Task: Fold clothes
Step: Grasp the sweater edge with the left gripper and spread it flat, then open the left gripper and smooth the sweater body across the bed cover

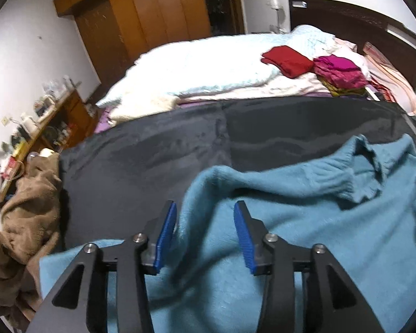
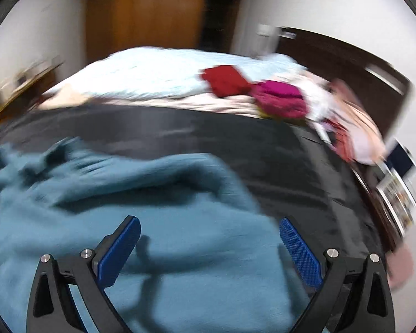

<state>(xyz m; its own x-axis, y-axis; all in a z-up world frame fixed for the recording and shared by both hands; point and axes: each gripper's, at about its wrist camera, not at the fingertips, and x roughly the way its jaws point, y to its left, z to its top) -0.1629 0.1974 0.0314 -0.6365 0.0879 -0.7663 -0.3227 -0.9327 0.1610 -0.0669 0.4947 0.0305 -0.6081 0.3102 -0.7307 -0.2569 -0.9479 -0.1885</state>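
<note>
My left gripper (image 1: 205,222) and right gripper (image 2: 209,238) hover spread, holding nothing, over the teal sweater (image 1: 291,236) filling each frame's lower half.

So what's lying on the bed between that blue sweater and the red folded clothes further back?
Mostly bare dark blanket, then a rumpled pale quilt on which the red clothes rest. The left wrist view shows it clearly beyond the blue sweater.
</note>
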